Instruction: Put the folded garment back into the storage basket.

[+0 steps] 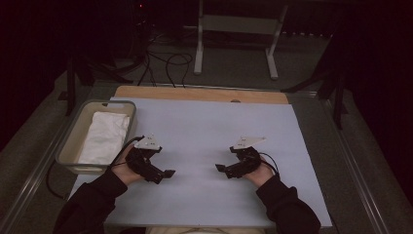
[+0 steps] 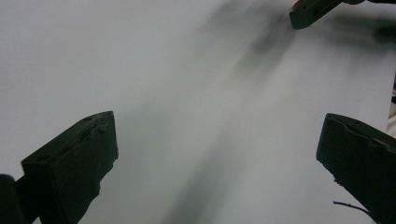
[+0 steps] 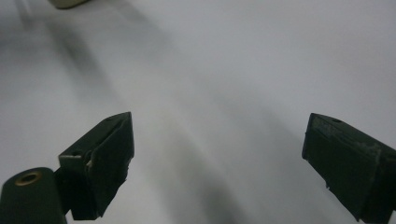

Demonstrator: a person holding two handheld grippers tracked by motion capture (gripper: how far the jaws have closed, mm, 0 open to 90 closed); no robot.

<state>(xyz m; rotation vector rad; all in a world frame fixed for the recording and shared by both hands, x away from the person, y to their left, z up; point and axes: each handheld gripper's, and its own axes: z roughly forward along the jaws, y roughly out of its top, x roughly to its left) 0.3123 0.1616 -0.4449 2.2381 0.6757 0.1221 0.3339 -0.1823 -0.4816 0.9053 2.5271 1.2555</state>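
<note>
Both grippers rest low over a pale sheet (image 1: 204, 126) that covers the table. My left gripper (image 1: 164, 175) is held at the front left and points right toward the middle. My right gripper (image 1: 224, 170) is held at the front right and points left, facing it across a gap. The left gripper view has my left gripper (image 2: 217, 154) open, jaws wide apart with bare sheet between them, and the tip of the right gripper (image 2: 310, 11) at the top right. My right gripper (image 3: 217, 149) is also open with nothing between its jaws.
A grey bin (image 1: 73, 131) with a folded white cloth (image 1: 104, 136) in it stands at the table's left edge; its corner (image 3: 65, 3) appears in the right gripper view. A wooden strip (image 1: 195, 93) runs along the far edge. Cables (image 1: 165, 63) and a white frame (image 1: 238, 24) lie beyond.
</note>
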